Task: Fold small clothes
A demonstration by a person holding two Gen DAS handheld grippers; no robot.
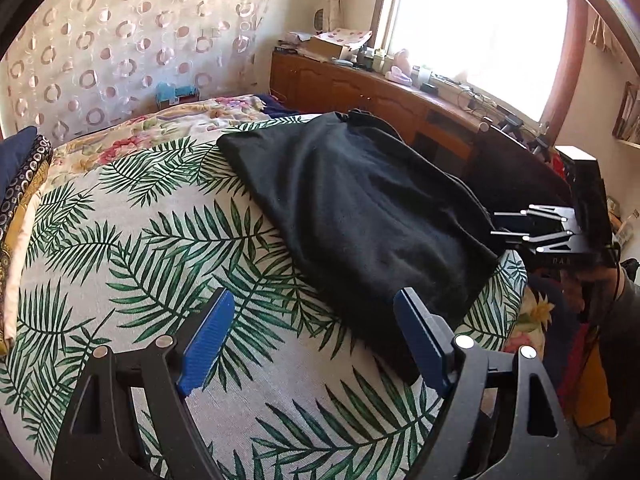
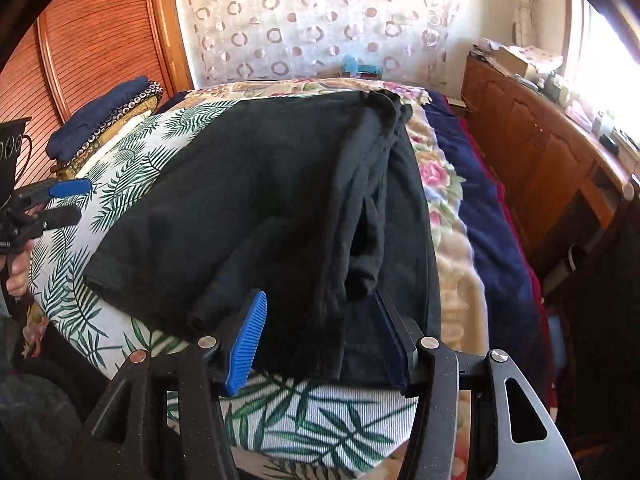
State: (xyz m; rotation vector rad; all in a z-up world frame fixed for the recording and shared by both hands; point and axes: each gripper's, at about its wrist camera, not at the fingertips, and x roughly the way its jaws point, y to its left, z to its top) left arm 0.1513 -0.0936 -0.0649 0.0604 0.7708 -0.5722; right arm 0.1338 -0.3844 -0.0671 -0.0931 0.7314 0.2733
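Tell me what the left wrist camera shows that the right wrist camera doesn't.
Only the left wrist view shows the bright window and the black garment's smooth top. Only the right wrist view shows the slatted wooden door and the garment's layered edge between the right gripper's open jaws. Both show the palm-leaf sheet, circle-patterned curtain and open left gripper.

The black garment (image 2: 280, 200) is covering much of the palm-leaf sheet (image 1: 160, 280), and its folded layers are hiding what lies beneath. The right claw (image 1: 508, 224) is tucking its fingertips behind the cloth's edge in the left wrist view (only its linkage is showing), while the items on the wooden sideboard (image 1: 360, 84) are washing out in window glare.
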